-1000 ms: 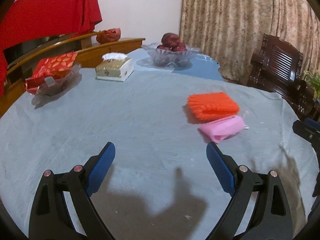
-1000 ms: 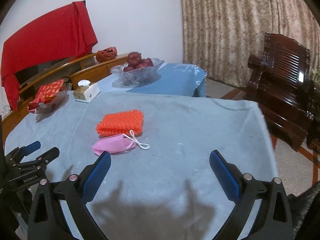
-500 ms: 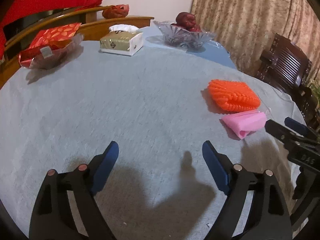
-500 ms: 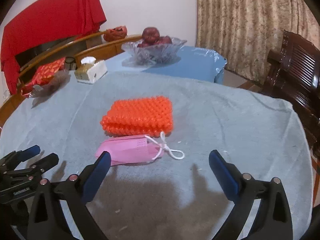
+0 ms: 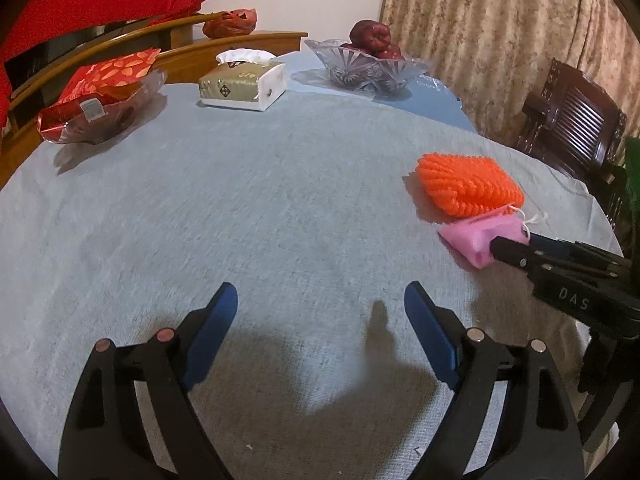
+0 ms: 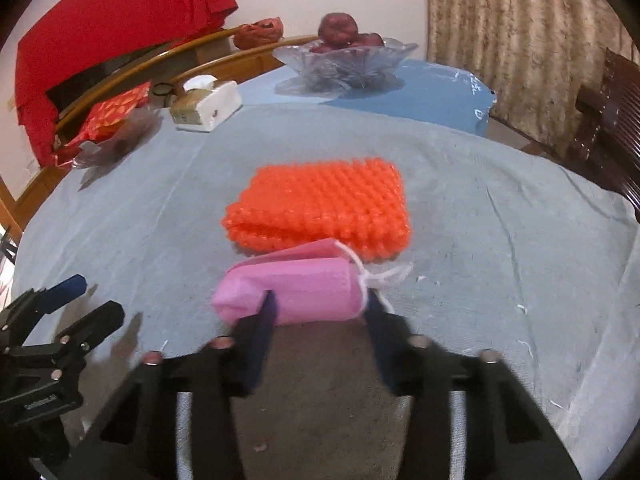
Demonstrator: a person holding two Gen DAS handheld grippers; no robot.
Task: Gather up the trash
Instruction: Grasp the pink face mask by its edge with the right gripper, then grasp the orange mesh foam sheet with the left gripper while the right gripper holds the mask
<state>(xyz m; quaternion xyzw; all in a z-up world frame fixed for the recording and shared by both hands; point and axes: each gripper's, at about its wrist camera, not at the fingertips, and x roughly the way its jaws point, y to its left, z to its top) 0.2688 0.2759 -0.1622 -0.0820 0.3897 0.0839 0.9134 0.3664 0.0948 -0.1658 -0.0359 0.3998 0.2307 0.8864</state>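
Jaws of the right gripper (image 6: pixel 318 308) seem to squeeze the pink mask (image 6: pixel 296 294) for lifting; left gripper (image 5: pixel 320 308) waits wide open.

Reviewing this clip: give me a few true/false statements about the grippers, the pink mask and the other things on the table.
1. The right gripper has its fingers on either side of the pink mask. True.
2. The left gripper holds the orange bubble wrap. False: it is open over bare cloth.
3. The pink mask lies beside the orange bubble wrap. True.
4. The glass bowl is empty. False: it holds dark red fruit.
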